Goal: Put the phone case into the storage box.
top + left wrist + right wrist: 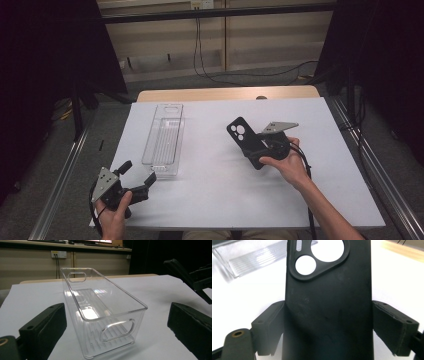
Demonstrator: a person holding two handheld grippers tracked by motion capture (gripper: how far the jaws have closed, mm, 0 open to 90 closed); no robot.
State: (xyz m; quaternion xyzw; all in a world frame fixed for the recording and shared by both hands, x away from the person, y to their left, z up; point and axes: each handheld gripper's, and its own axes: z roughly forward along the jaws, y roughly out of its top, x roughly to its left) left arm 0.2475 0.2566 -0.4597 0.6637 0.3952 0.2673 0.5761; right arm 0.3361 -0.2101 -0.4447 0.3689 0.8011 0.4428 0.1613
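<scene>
Right gripper [260,146] jaws pinched black phone case [246,140] by its 2 long edges, above bench [320,150]. Case judged light, flexible, slightly slippery. Left gripper [136,177] jaws spread, empty, facing clear bin [163,140].

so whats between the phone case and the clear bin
Nothing: in the high view only bare white table lies between the phone case, held in the right tongs, and the clear bin.

i see a white-topped table [320,165] with a clear plastic bin [164,140] standing directly on it, left of centre.
</scene>
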